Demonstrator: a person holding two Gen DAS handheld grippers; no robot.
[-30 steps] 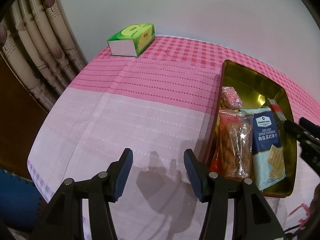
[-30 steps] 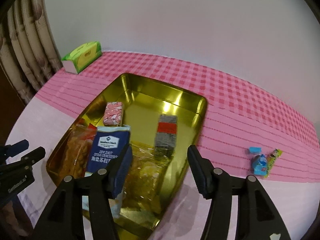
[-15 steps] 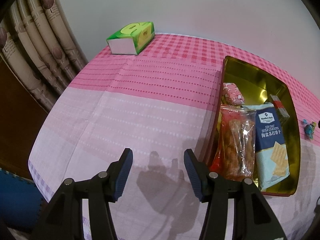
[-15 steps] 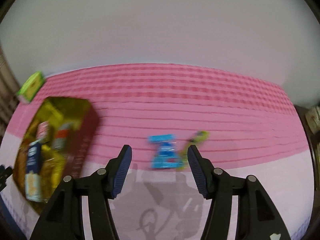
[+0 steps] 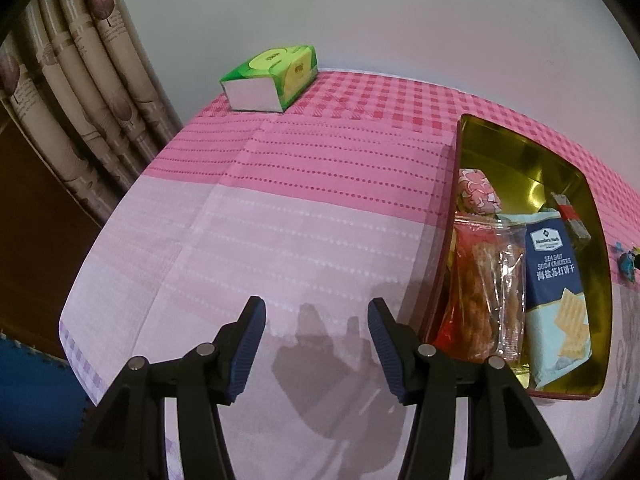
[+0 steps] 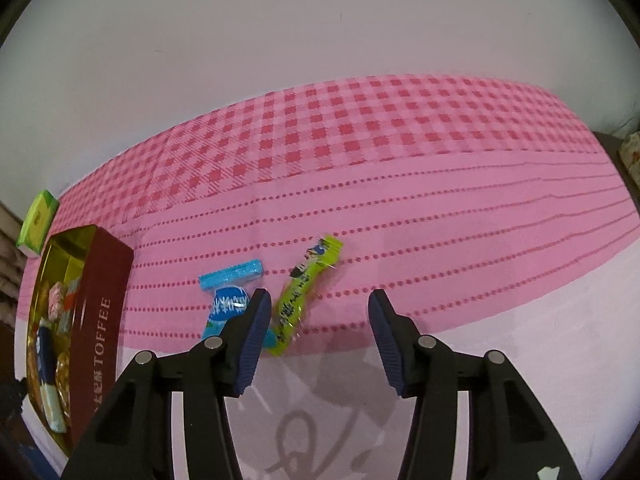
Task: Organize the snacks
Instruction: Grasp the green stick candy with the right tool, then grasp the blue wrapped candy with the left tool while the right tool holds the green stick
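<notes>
My right gripper (image 6: 316, 316) hung with its jaws spread wide and nothing between them, low over the pink cloth of the bench (image 6: 440, 208). Just ahead lay two loose snacks: a blue candy (image 6: 228, 292), partly hidden behind my left-hand finger, and a green stick packet (image 6: 306, 284) lying slantwise just beside it, inside the gap's left edge. Off to the left stood the gold tin (image 6: 100, 320), its dark red wall lettered TOFFEE. My left gripper (image 5: 316, 320) was likewise spread and empty above bare cloth, the tin (image 5: 520, 148) close on its right holding a cracker packet (image 5: 554, 292), a clear bag of orange snacks (image 5: 486, 288) and a pink wrapped sweet (image 5: 478, 192). A green tissue box (image 5: 272, 78) sat at the far edge.
</notes>
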